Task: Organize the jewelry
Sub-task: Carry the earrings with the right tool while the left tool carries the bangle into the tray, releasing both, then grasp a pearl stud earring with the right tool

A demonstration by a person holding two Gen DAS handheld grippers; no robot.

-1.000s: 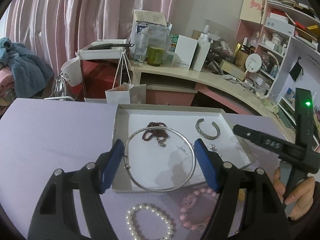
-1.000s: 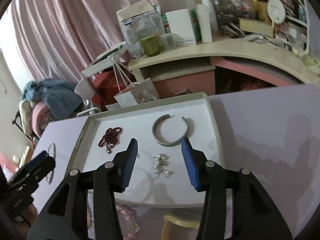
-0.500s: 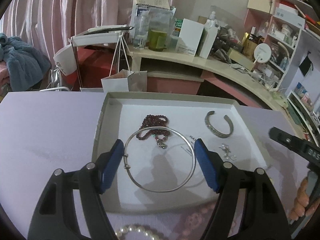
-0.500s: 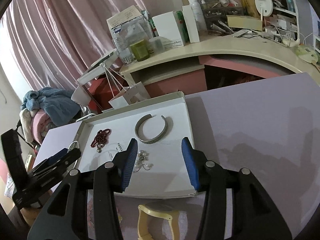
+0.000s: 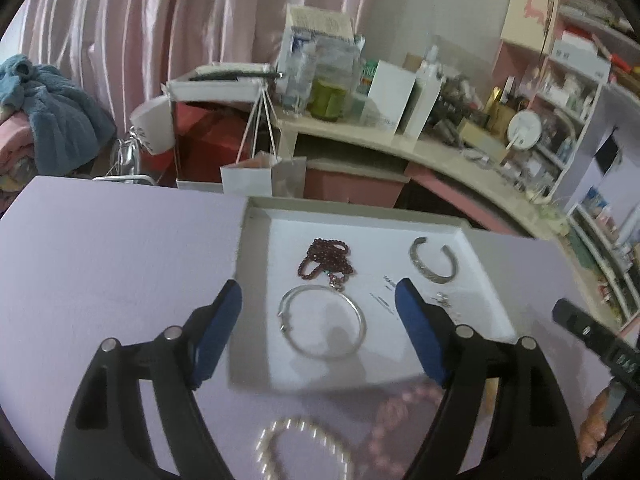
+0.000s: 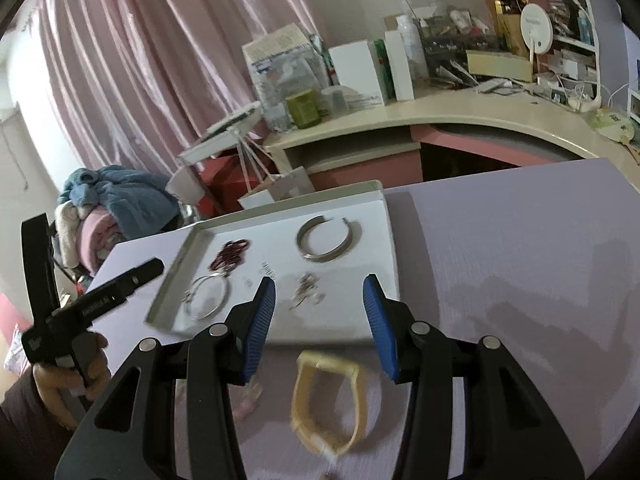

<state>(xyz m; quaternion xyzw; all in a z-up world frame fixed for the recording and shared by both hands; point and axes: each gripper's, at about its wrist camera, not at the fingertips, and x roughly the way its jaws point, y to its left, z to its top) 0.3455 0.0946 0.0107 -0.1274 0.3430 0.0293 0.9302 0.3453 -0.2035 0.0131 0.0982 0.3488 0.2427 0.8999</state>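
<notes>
The left gripper [image 5: 318, 312] has its blue-padded jaws spread wide with nothing between them, hovering over the near edge of a shallow white rectangular tray [image 5: 256, 264] that sits on a pale lilac tabletop [image 5: 112, 248]. Directly ahead of the jaws a thin silver hoop bangle [image 5: 322, 322] lies flat on the tray floor. Just beyond it, touching its far edge, is a bunched dark red bead bracelet [image 5: 326, 260]. To the right sits an open silver cuff bracelet [image 5: 434, 260], and near the right pad a small cluster of silver earrings [image 5: 442, 300] — too blurred to make out singly.

On the tabletop in front of the tray, between the gripper's arms, lie a white pearl bracelet [image 5: 300, 452] and a pink bead bracelet [image 5: 404, 420], both outside the tray.

The right gripper [image 6: 319, 292] is likewise spread and empty, held over the tray's near right portion, above the earrings. Below it on the lilac surface, just short of the tray rim, rests a pale yellow bangle of squarish shape [image 6: 326, 400], motion-blurred. The cuff lies beyond its jaws, the hoop bangle and red beads to the left. A cluttered cream curved desk [image 6: 460, 116] and pink curtains [image 6: 140, 60] stand behind.
</notes>
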